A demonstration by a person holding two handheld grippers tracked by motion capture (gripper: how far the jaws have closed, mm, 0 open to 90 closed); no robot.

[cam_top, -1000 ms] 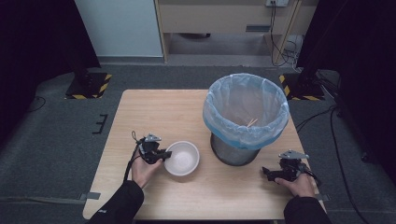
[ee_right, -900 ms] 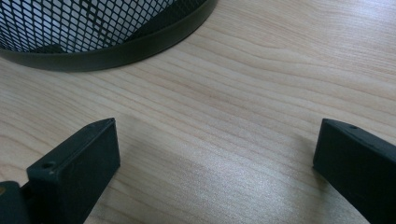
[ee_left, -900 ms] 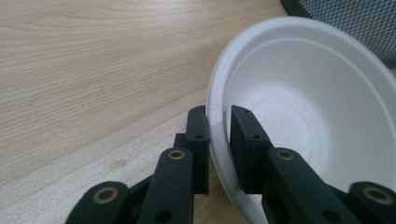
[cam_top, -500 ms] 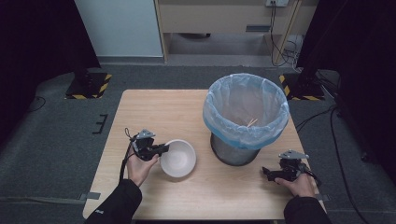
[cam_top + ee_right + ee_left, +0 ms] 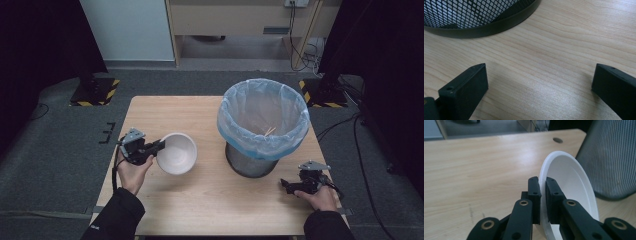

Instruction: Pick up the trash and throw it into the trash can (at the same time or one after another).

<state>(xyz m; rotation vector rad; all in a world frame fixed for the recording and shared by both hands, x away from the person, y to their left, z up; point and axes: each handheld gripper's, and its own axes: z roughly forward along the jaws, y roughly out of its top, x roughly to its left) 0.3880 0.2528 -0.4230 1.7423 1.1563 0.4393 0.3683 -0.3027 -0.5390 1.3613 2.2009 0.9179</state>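
Left gripper [image 5: 159, 146] clamped on near rim of round white plastic bowl [image 5: 176, 153], mid-left of high view, bowl tipped up off light wooden table [image 5: 210, 200]. Black mesh bin w/ blue liner [image 5: 263, 125] lies right of bowl, nothing between. Right gripper [image 5: 286, 184], jaws wide apart, empty, lower right beside bin base.

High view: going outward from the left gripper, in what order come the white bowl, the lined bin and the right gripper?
1. white bowl, clamped in the left gripper.
2. lined bin, right of the bowl.
3. right gripper, at the table's near right corner.
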